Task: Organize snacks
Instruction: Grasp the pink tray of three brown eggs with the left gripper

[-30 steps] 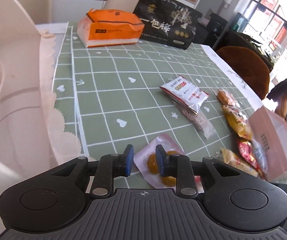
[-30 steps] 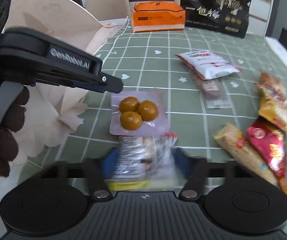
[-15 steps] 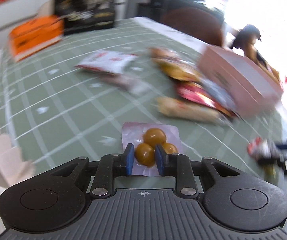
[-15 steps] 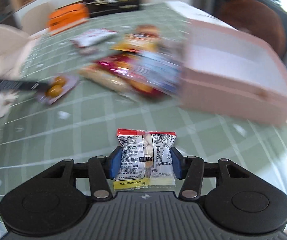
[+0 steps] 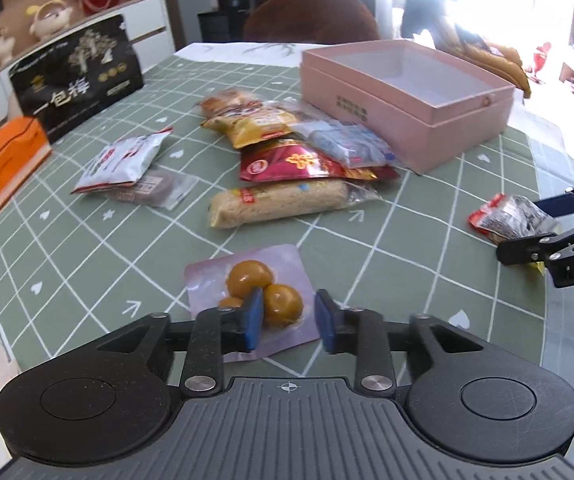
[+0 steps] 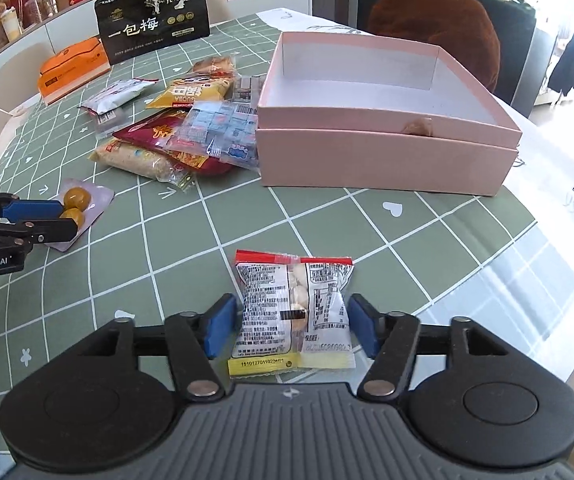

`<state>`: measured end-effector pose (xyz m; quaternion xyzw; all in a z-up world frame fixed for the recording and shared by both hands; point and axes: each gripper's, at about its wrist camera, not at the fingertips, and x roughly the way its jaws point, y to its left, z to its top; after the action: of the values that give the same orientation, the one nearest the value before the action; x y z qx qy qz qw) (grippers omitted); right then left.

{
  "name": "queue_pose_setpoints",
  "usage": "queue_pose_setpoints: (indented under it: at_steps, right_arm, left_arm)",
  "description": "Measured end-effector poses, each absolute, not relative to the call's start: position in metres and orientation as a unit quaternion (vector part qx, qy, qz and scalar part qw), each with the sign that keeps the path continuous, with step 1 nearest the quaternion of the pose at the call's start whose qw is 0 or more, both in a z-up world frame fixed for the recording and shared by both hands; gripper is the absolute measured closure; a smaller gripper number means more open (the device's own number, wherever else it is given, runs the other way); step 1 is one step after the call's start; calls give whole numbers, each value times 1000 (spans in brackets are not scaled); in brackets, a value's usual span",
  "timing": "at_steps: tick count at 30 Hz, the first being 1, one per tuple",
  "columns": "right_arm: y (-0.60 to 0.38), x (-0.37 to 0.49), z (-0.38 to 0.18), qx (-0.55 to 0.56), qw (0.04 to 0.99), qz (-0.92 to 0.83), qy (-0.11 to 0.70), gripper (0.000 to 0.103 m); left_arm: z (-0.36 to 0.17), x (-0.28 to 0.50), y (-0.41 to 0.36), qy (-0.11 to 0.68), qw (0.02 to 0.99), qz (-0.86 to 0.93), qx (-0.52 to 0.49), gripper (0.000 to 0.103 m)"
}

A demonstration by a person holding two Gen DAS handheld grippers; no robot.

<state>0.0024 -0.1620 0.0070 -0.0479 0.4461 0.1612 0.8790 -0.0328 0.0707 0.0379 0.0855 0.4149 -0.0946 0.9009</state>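
Left gripper is closed on the pouch of yellow balls, one ball sitting between the blue pads. My right gripper is clamped on the printed packet, its pads pressing the two side edges. A second ago both tools were low over the left part of the table, beside the big pale bag, with the pouch lying flat and the packet only just in my jaws. Now I have swung both of them round, snacks in tow, so that the pink box lies ahead of me. I read that as both pick-ups done and the carry under way. What remains for these two is to reach over the box wall and let go, and then the pile of snacks just beside the box comes next.

From the right wrist I look straight into the box and see its white inside bare. I also see my left tool from the side, with the pouch drooping out of it close over the cloth. From the left wrist the box is further off and turned corner-on, so less of its floor shows. That view does give me the right tool from the side, one finger above the packet and one below it.
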Motion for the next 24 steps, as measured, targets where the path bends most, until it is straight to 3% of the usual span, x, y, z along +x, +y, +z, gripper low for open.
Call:
queue_pose_setpoints:
  at_steps: [1,4,13,17,24]
  right_arm:
    - [-161,1,6,-50,881,159,443,34]
    - [-158,-4,3,-61,885,153,435,26]
    - [-157,-5,2,-58,885,152,435,21]
    - [-157,-5,0,-55,888,152,431,19]
    - [-157,-3,0,-57,884,155,437,18]
  left_arm:
    - [37,-34,70,415,900,-101,83,55]
    - [41,-35,75,402,909,-92,57,54]
    - [41,-23,98,402,914,-46,11,56]
    - [33,-12,85,424,903,-58,33,45]
    - [27,-11,94,417,906,-67,-9,43]
